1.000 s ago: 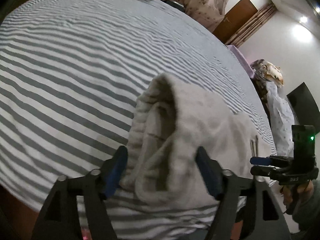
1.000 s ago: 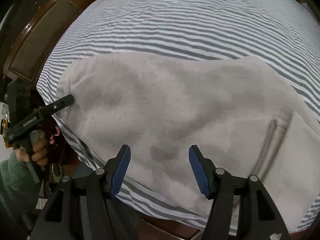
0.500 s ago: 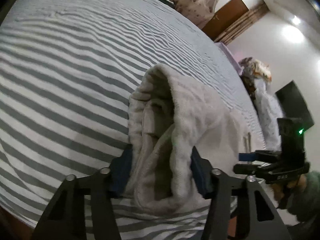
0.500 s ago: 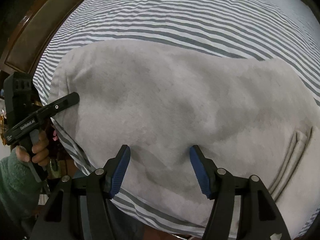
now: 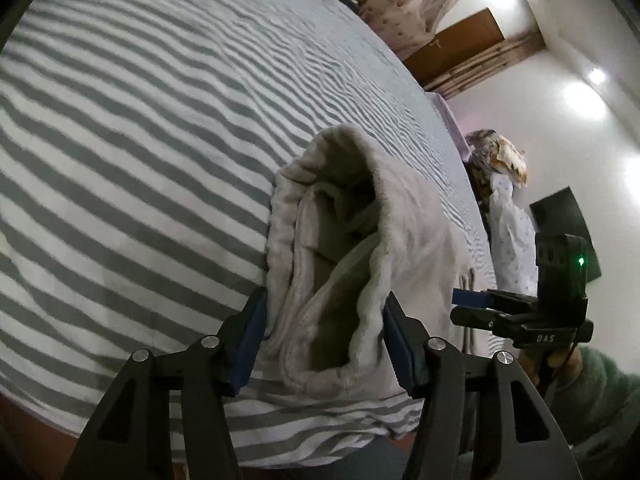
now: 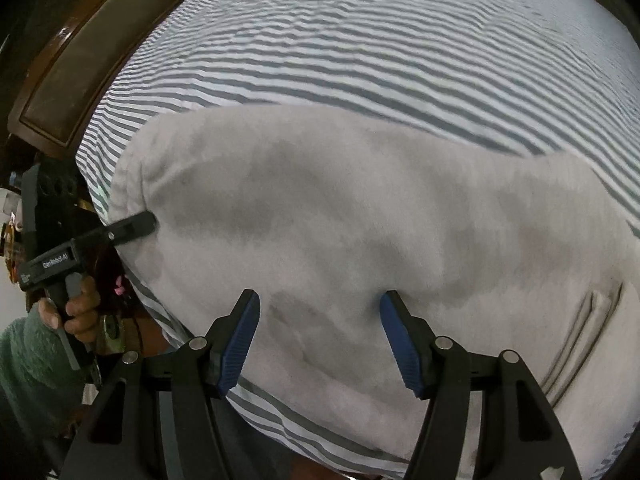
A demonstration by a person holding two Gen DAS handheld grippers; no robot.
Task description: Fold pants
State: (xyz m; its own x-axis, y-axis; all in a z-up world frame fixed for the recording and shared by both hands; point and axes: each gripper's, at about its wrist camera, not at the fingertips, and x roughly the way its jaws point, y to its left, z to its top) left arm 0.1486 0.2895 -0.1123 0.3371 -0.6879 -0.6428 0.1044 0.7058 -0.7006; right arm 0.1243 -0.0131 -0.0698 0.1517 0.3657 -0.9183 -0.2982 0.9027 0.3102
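Straddling the bunched waistband, the left gripper (image 5: 324, 340) had just eased its jaws slightly, pads touching the soft, thick fleece pants (image 5: 360, 248) on the striped bed (image 5: 140, 120). The right gripper (image 6: 320, 336) hovered unclenched above them.

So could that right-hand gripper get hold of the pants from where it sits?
Probably yes. The right gripper stands open just above the flat pants near the bed's edge, with nothing between. The striped sheet is bare beyond. Flat cloth may need pinching into a ridge first.
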